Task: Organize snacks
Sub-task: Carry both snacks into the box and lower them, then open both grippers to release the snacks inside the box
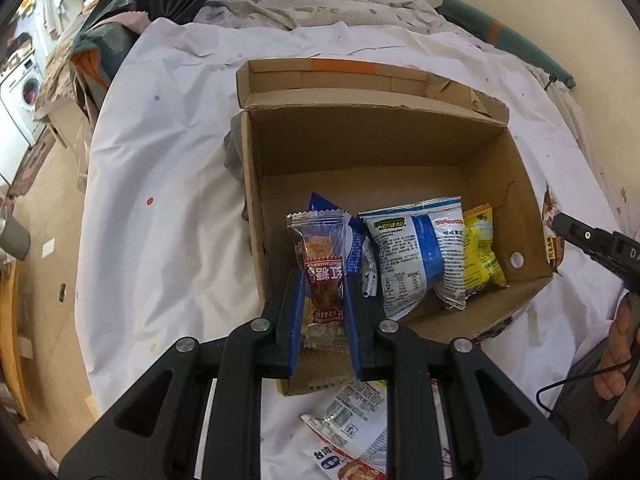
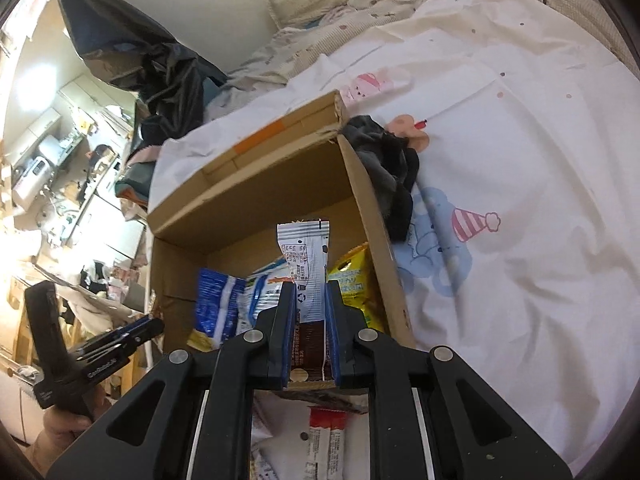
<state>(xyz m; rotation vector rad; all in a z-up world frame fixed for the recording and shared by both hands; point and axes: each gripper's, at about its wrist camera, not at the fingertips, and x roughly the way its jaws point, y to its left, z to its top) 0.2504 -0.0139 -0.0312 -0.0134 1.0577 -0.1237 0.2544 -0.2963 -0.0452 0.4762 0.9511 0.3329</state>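
Setting: a cardboard box (image 1: 280, 152) stands open on a bed covered by a white printed sheet (image 1: 160, 160); its flaps are folded outward.
Left claw (image 1: 324, 300): clenched on a clear-and-red snack packet (image 1: 322, 264) printed with red characters; the packet stands upright between the blue pads, its crimped top end above the fingertips.
Left packet, position: held over the near wall of the box, in front of the snacks already inside.
Right claw (image 2: 311, 312): clenched on a white-and-brown snack packet (image 2: 306, 256); the white printed end sticks up past the fingertips, the brown end sits low between the pads.
Right packet, position: held over the near edge of the box, above the bags inside.
Box contents, left wrist view: a blue-and-white bag (image 1: 412, 256) lies in the middle of the floor, a yellow bag (image 1: 482, 248) leans just beside it toward the right wall, and a dark blue packet (image 1: 320, 204) shows behind the held one.
Box contents, right wrist view: the yellow bag (image 2: 356, 284) lies against the right wall; the blue-and-white bag (image 2: 224, 300) lies to the left of the claw.
Outside the box: a white printed snack bag (image 1: 352, 432) lies on the sheet below the left claw; red-and-white stick packets (image 2: 328, 440) lie on the sheet below the right claw.
Beside the box: a dark grey cloth (image 2: 384, 160) is bunched against the outside of one side wall.
Cross views: each wrist camera catches the other claw at its frame edge, with part of a hand (image 1: 618, 344) gripping the handle.
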